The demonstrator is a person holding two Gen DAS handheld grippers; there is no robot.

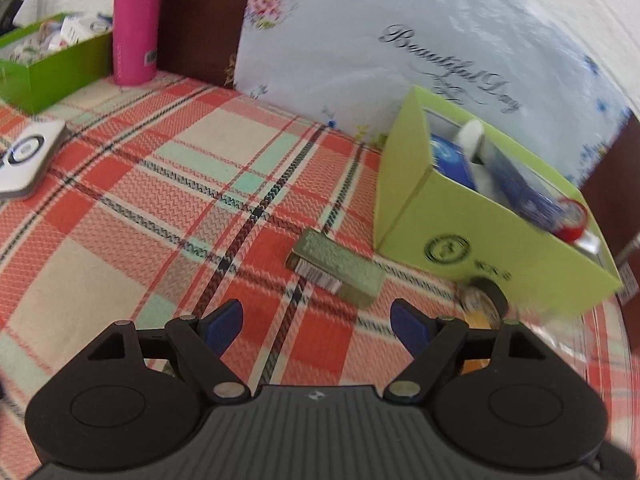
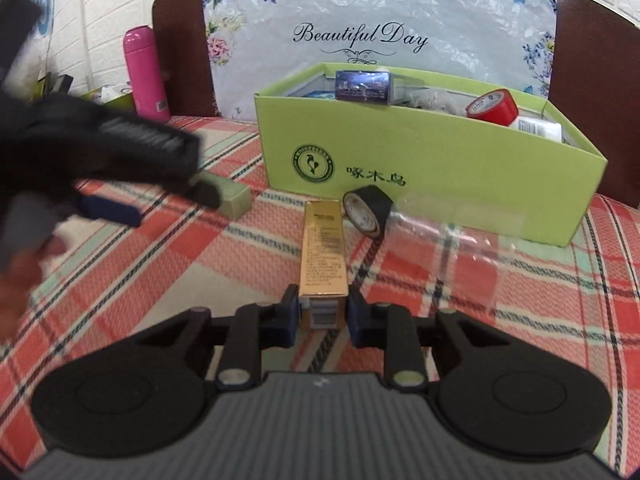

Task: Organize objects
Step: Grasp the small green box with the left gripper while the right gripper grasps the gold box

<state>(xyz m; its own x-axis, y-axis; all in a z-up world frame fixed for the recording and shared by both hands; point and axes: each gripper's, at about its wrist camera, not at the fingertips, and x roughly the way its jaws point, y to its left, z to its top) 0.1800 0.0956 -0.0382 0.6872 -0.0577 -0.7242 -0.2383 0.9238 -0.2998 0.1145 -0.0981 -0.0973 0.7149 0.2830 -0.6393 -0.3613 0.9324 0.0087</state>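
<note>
My right gripper (image 2: pixel 323 312) is shut on the near end of a long gold box (image 2: pixel 323 252), which points toward a light green cardboard box (image 2: pixel 420 168). That box (image 1: pixel 460 236) holds a red tape roll (image 2: pixel 492 107), a dark blue packet (image 2: pixel 362 86) and other items. A black tape roll (image 2: pixel 368 209) stands in front of it, also seen in the left wrist view (image 1: pixel 486 296). My left gripper (image 1: pixel 318 326) is open and empty, just short of a small grey-green box (image 1: pixel 340 266) lying on the plaid cloth; it appears blurred in the right wrist view (image 2: pixel 132 200).
A pink bottle (image 1: pixel 136 20) and a darker green tray (image 1: pixel 52 64) of small items stand at the back left. A white flat device (image 1: pixel 28 156) lies at the left. A clear plastic wrapper (image 2: pixel 452 224) lies before the box. A floral bag (image 2: pixel 380 32) leans on the headboard.
</note>
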